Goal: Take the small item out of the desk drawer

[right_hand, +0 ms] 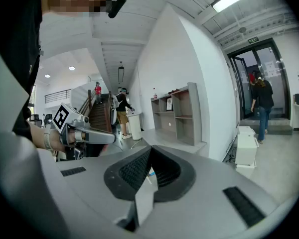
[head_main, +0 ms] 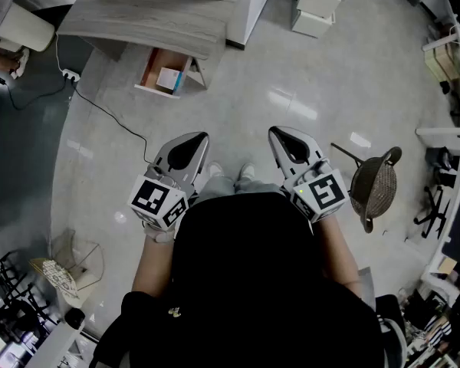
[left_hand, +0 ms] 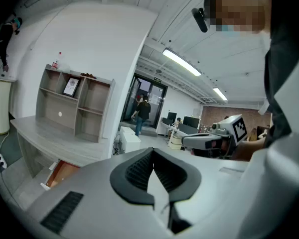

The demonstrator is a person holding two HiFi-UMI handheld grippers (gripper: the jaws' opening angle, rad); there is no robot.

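Head view: small item lies well beyond left gripper and right gripper, jaws pressed together.

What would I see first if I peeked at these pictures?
Two grey tongs, the left tongs and the right tongs, both closed and empty, stick out in front of the person. Beyond them, at the grey desk, an open drawer holds a small white and blue box.

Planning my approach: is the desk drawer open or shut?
Open. The drawer juts out from under the desk, its brown floor exposed, with a small white-and-blue box lying inside.
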